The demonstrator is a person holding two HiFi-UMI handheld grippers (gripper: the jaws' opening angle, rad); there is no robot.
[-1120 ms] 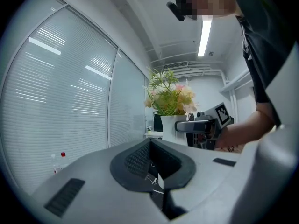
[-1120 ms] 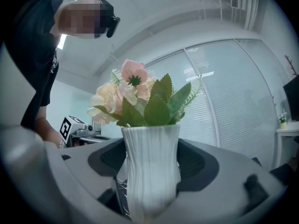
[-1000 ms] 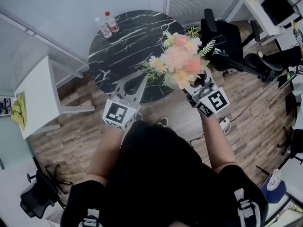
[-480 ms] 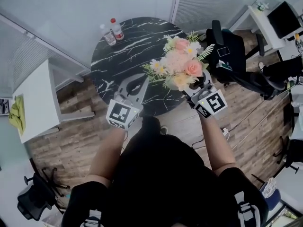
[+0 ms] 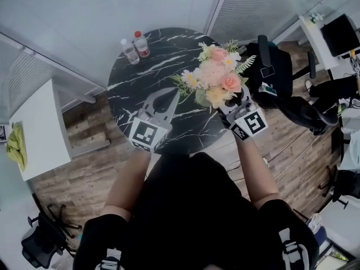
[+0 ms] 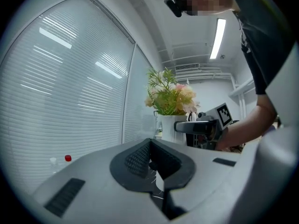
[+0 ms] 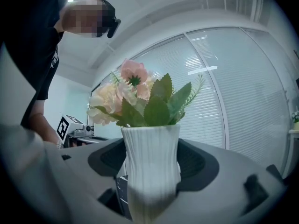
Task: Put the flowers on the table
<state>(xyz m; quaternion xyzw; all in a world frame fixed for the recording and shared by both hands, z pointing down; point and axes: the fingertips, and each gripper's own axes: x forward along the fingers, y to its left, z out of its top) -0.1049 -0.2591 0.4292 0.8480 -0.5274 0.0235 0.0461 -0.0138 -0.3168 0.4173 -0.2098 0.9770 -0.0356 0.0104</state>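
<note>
A bouquet of pink, peach and white flowers (image 5: 216, 77) stands in a ribbed white vase (image 7: 152, 167). My right gripper (image 5: 229, 103) is shut on the vase and holds it upright above the near right edge of the round black marble table (image 5: 143, 80). The blooms (image 7: 135, 94) rise straight above the jaws in the right gripper view. My left gripper (image 5: 172, 93) hovers over the table's near edge, its jaws shut and holding nothing. In the left gripper view the flowers (image 6: 170, 94) and right gripper (image 6: 196, 126) show ahead, beyond the left gripper (image 6: 150, 146).
Two plastic bottles (image 5: 135, 46) stand at the table's far left rim. A black office chair (image 5: 275, 72) sits to the right of the table. A white side table (image 5: 34, 128) is at the left, a desk with a monitor (image 5: 343, 32) at the far right.
The table has come nearer beneath both grippers. The vase of flowers has moved forward over the table's edge, still held by the right gripper. The left gripper now reaches over the tabletop.
</note>
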